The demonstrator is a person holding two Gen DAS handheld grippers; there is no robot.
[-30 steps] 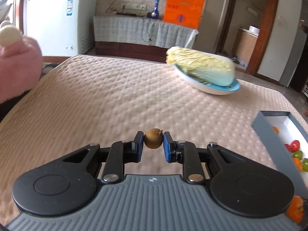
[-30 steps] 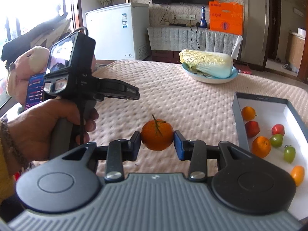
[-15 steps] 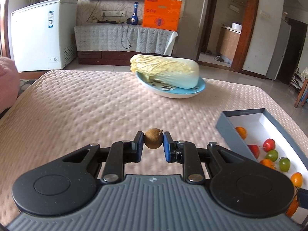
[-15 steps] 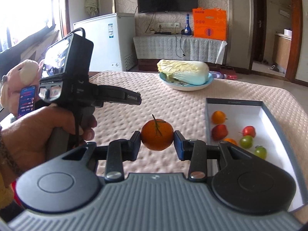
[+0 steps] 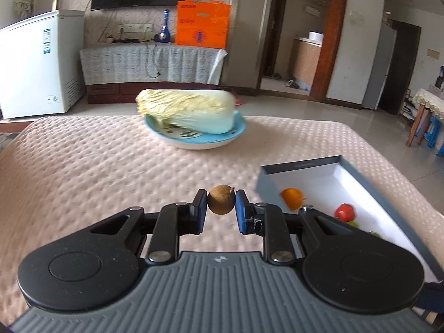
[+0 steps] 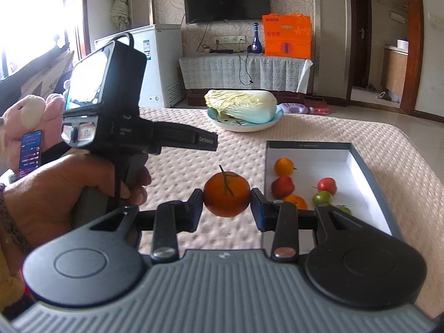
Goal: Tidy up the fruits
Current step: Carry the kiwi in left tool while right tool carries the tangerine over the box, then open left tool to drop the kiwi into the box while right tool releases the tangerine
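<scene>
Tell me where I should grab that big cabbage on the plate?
Probably around its thick white stem end, coming down from above. The cabbage lies on its side across the plate, so its long sides are open from the top, and the stem end looks firmer than the loose, crinkly leaf end. It may be too wide for the tongs; two hands look safer.

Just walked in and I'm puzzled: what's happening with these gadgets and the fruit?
A person is sorting fruit with two tools. The left hand-held gripper is shut on a small brown fruit; the right hand-held gripper is shut on an orange. Both hover over the table beside a box already holding several fruits.
</scene>
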